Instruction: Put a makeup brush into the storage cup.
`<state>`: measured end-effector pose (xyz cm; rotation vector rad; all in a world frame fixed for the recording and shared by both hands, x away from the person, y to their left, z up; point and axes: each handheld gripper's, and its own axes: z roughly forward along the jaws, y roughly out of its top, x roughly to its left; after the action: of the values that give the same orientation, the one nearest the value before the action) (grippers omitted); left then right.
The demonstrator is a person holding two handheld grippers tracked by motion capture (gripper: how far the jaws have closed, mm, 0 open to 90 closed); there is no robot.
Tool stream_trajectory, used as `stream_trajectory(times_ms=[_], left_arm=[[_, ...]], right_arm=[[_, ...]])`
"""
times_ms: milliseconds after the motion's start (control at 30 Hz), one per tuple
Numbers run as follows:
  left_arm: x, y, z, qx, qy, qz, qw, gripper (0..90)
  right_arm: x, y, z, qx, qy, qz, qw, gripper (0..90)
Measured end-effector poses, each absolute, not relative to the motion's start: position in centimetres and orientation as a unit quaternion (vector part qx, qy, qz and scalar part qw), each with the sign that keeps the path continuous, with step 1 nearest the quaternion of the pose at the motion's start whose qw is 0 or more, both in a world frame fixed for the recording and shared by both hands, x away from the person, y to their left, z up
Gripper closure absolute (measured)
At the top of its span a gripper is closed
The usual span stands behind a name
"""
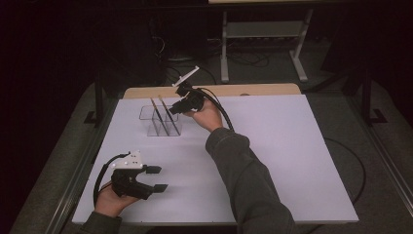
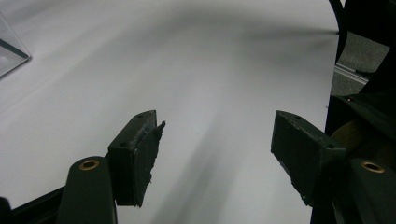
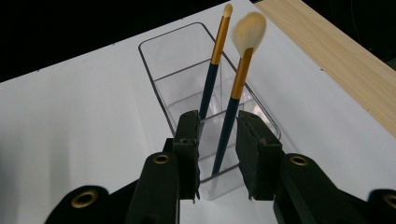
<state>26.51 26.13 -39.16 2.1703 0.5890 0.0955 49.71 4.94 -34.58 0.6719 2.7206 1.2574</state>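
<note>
While both brushes stand in the clear organizer [image 3: 187, 60] mid-frame | right tongs [image 3: 218, 140] narrowly flank fluffy brush [image 3: 240, 74], grip uncertain | slim brush [image 3: 215, 56] placed | left tongs [image 2: 217, 154] wide, empty, lower left | nearly done

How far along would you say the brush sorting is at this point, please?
Done: two brushes, a thin-tipped brush and a fluffy brush, stand in the clear organizer. In hand: the right gripper has its jaws either side of the fluffy brush's handle, not clamped. Left: withdrawing that gripper; the left gripper waits open over the white table.
</note>
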Motion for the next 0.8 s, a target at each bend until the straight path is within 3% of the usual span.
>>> stream_trajectory(times_ms=[800], left_arm=[[26.4,26.0,-39.3,0.871,0.238,0.035,0.428,30.4]], right_arm=[[48.4,1.2,-33.8,0.235,0.871,0.431,0.033,60.3]])
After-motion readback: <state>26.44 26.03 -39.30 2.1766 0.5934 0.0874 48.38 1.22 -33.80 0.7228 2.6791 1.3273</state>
